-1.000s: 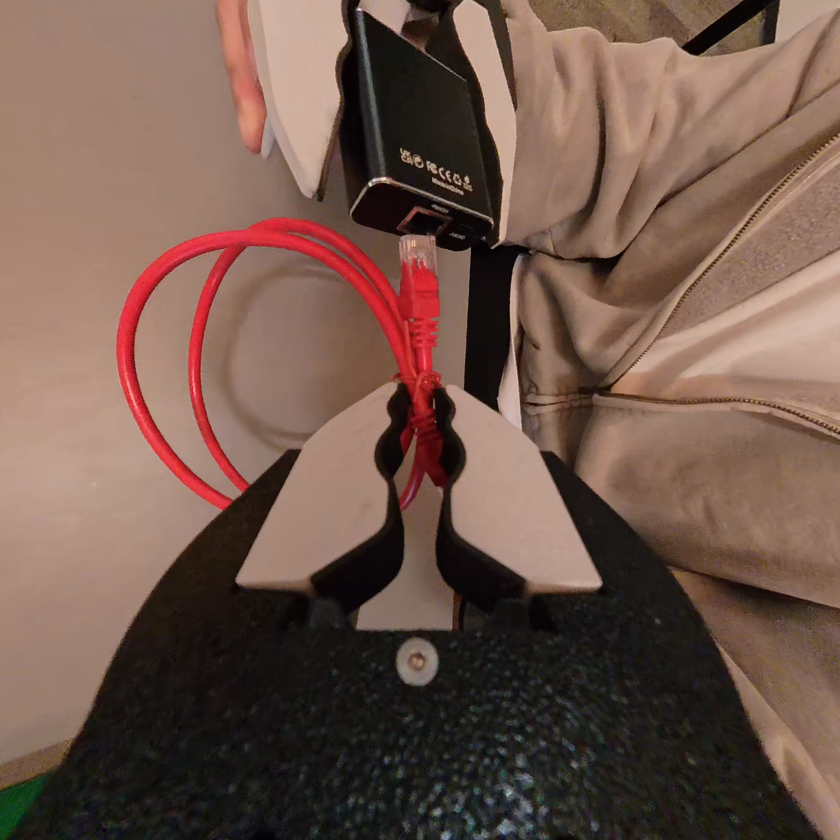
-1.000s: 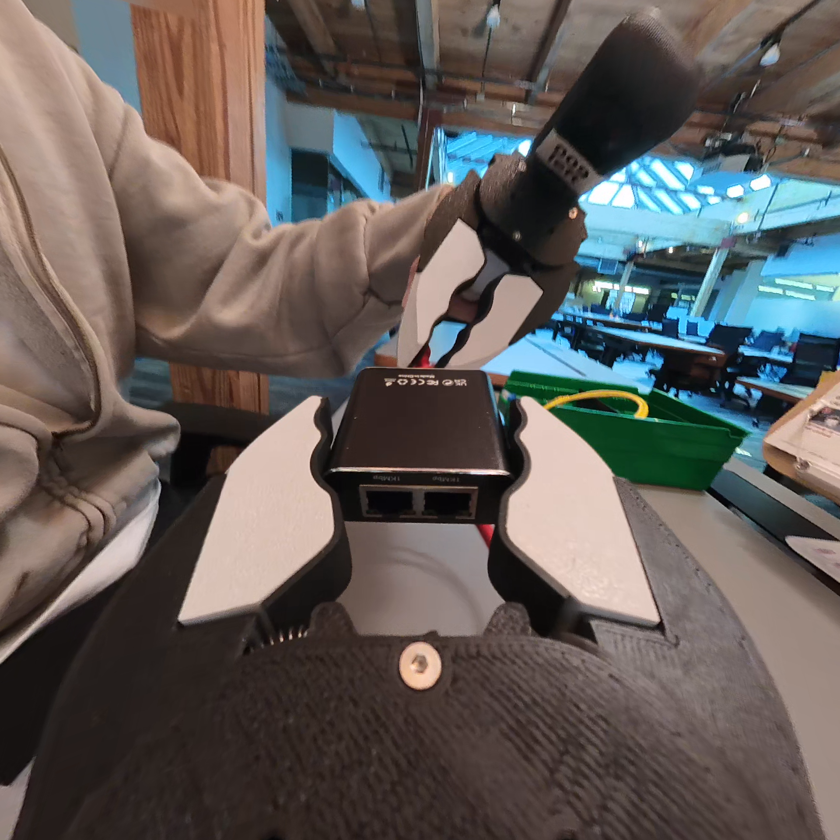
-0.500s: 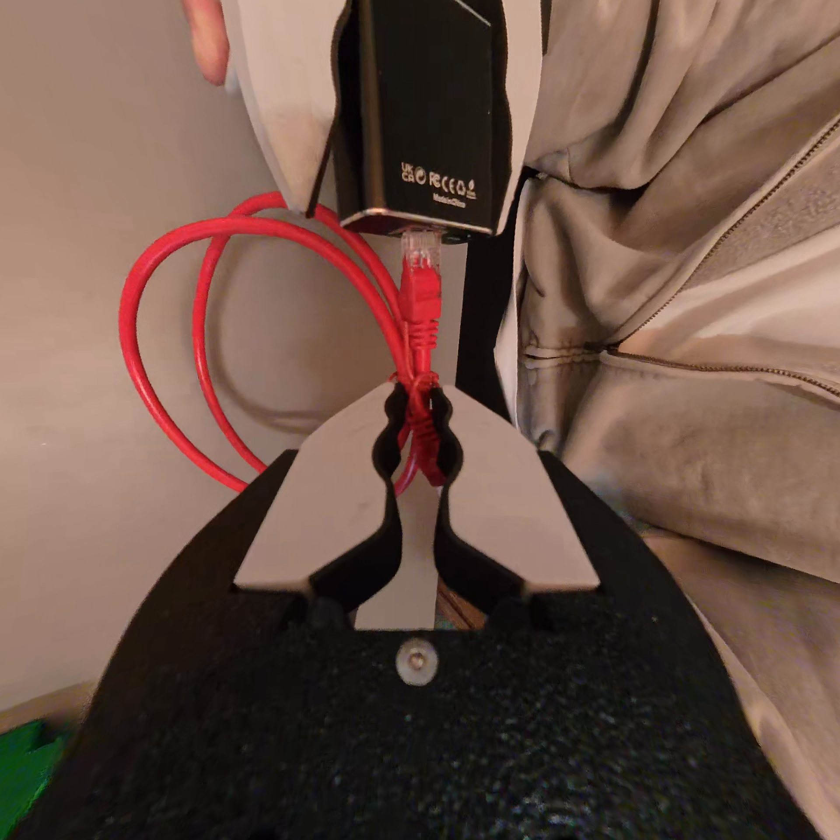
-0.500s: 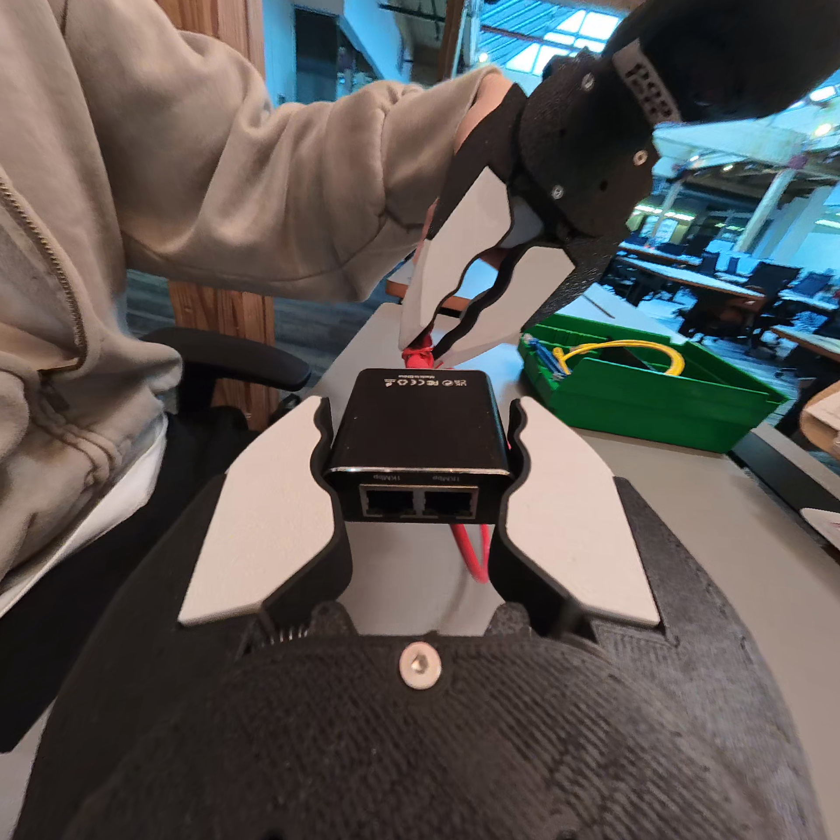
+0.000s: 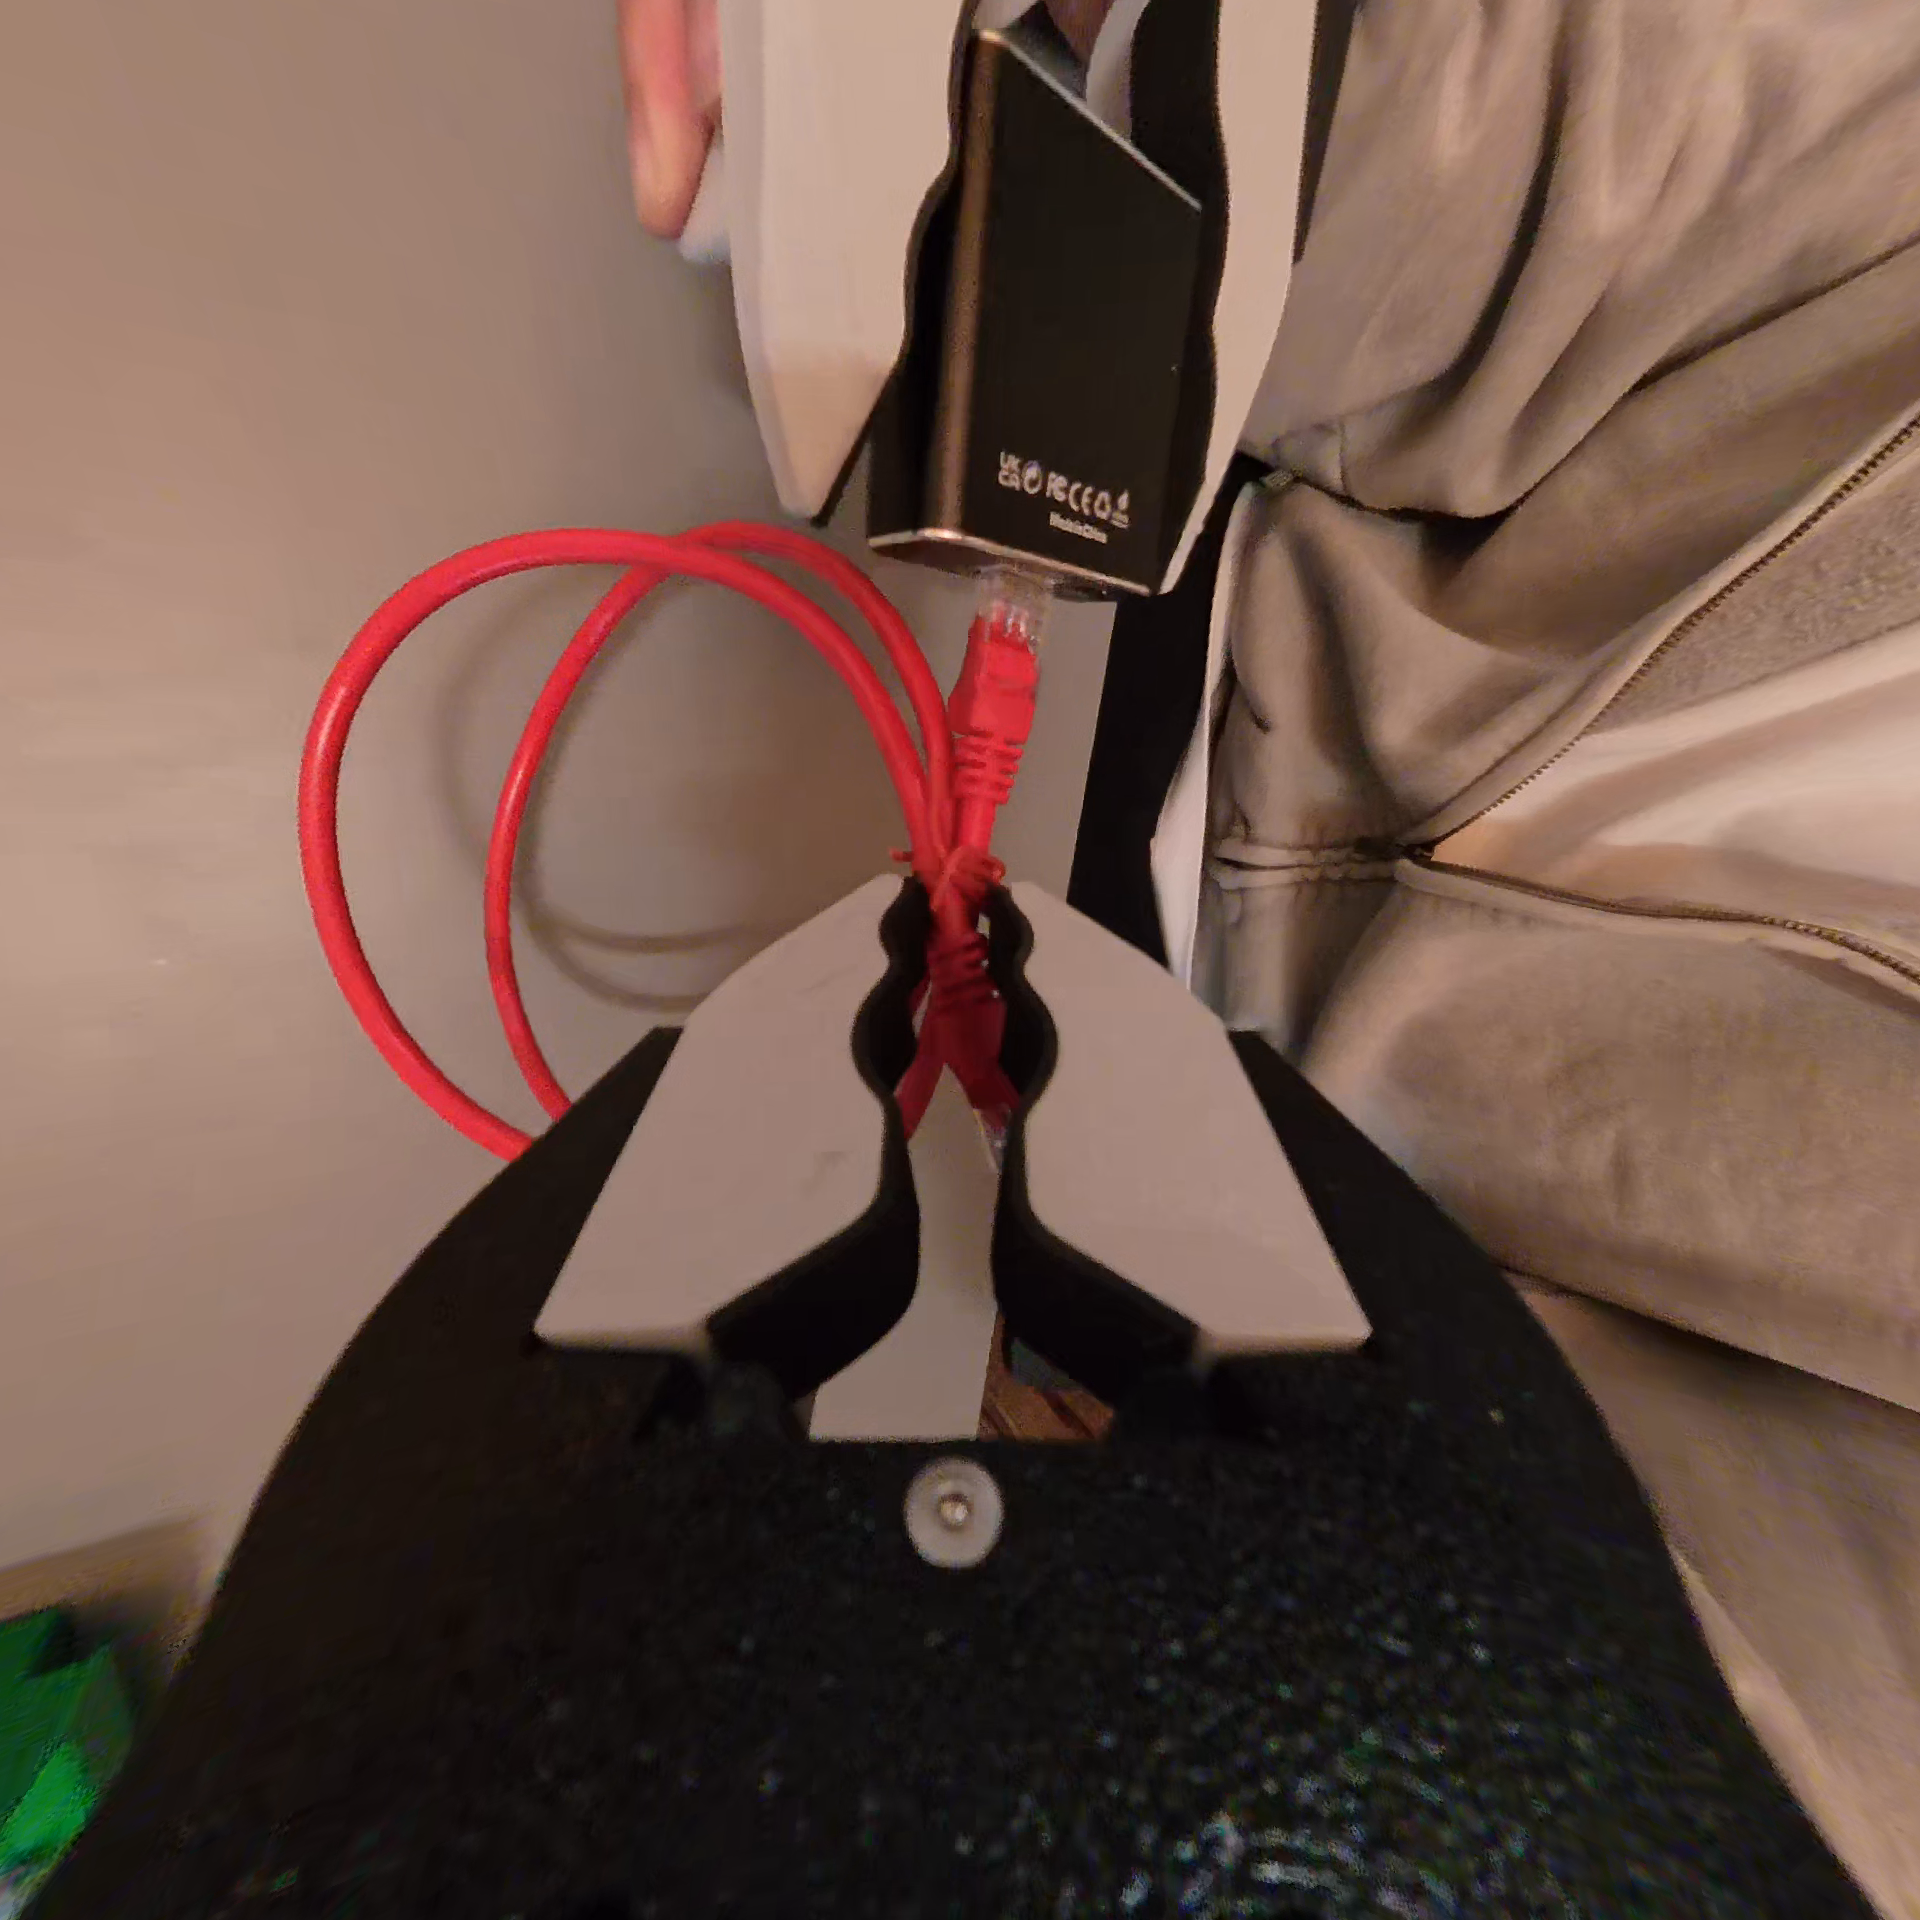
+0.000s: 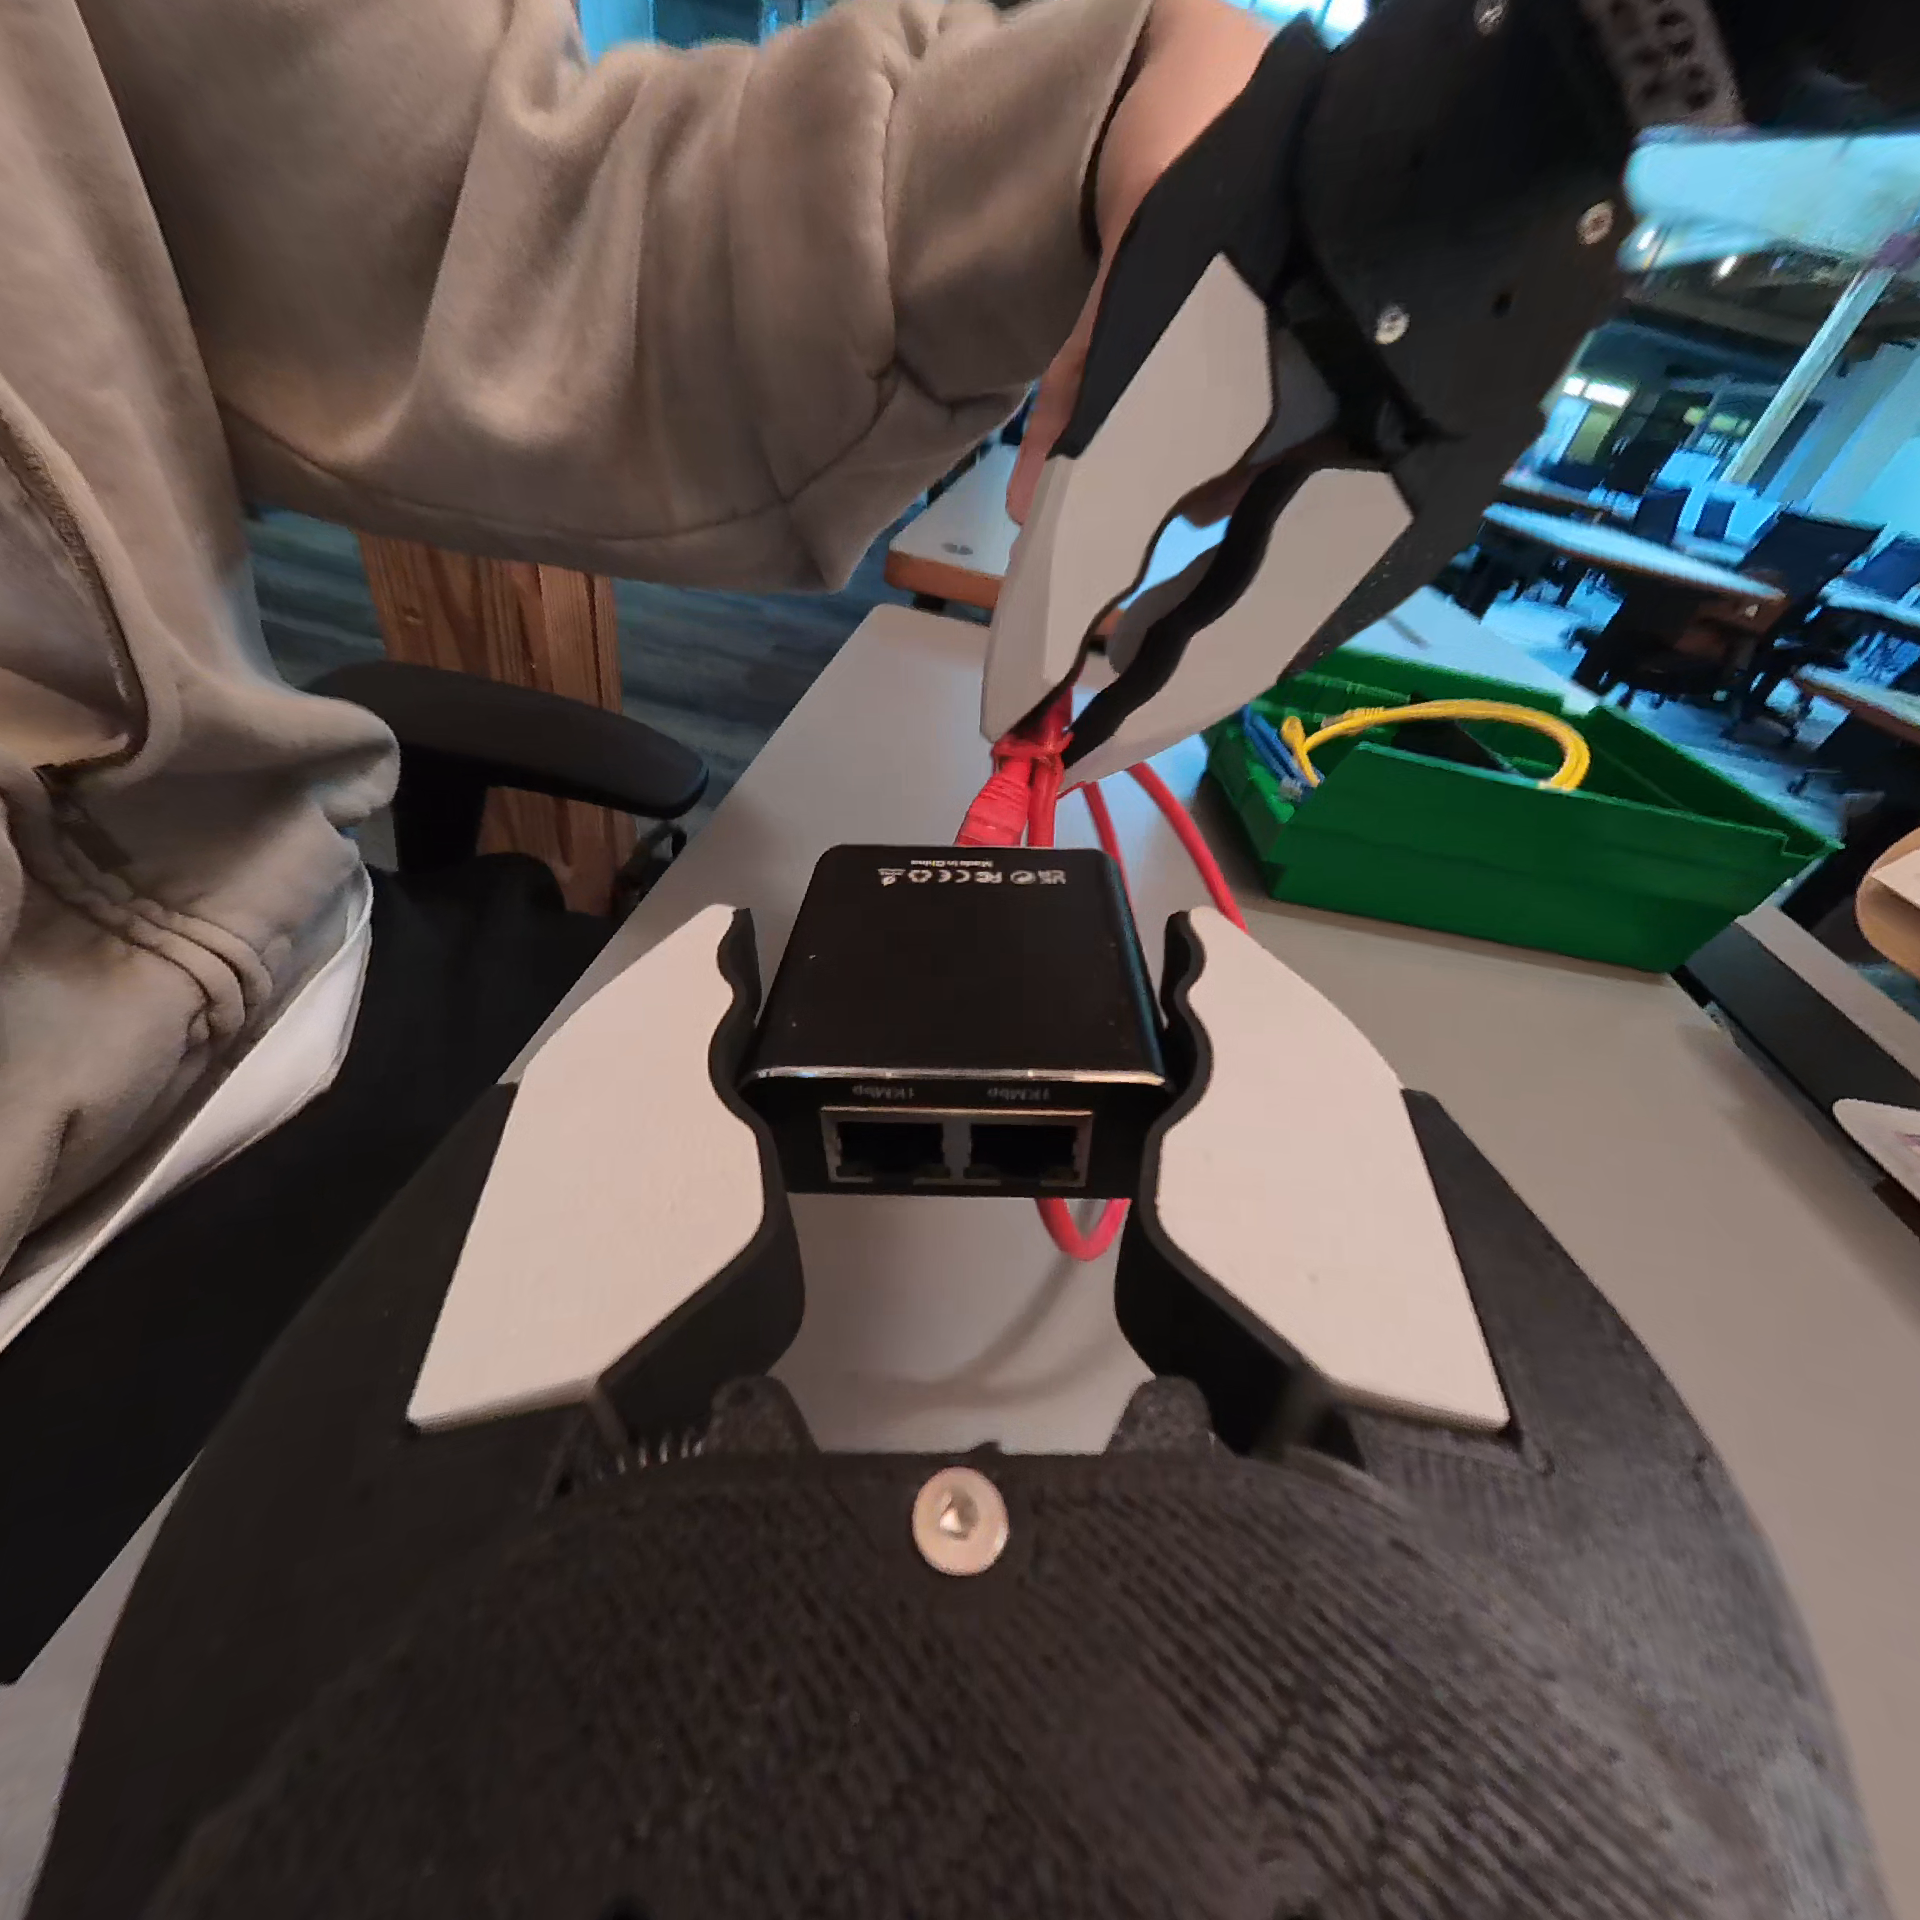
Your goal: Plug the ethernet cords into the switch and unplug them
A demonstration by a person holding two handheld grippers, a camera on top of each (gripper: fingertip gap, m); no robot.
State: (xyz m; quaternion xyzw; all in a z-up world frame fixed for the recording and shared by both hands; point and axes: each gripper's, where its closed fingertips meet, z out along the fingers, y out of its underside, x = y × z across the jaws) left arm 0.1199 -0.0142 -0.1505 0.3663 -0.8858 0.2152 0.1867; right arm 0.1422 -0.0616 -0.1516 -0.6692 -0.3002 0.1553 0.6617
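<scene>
Switch [image 6: 956,997] clamped by its two long sides in right gripper [image 6: 961,1023], jaws spread just wide enough for the case and closed on it, held above table [image 6: 1507,1091] so that ports at both ends stay free. Red cord [image 5: 416,831] pinched near its boot in left gripper [image 5: 951,925], jaws almost fully closed on the bundled strands, plug [image 5: 1003,665] left sticking out ahead of the tips so as to reach the socket. Gripped there, probably, for stiffness: a hold farther back would let the cord bend.

From left wrist view: clear tip of plug inside the far-end port, red boot still wholly outside; seated or only part way in, hard to say, no latch visible. Rest of cord looped to the side, second plug tucked back between the jaws.

From right wrist view: near end of switch with two empty ports, never visible from the other side; far port itself hidden behind the case. Also only here: left gripper [image 6: 1060,743] coming down at a slant, green bin [image 6: 1507,862] beyond with yellow cord [image 6: 1455,727] inside.
</scene>
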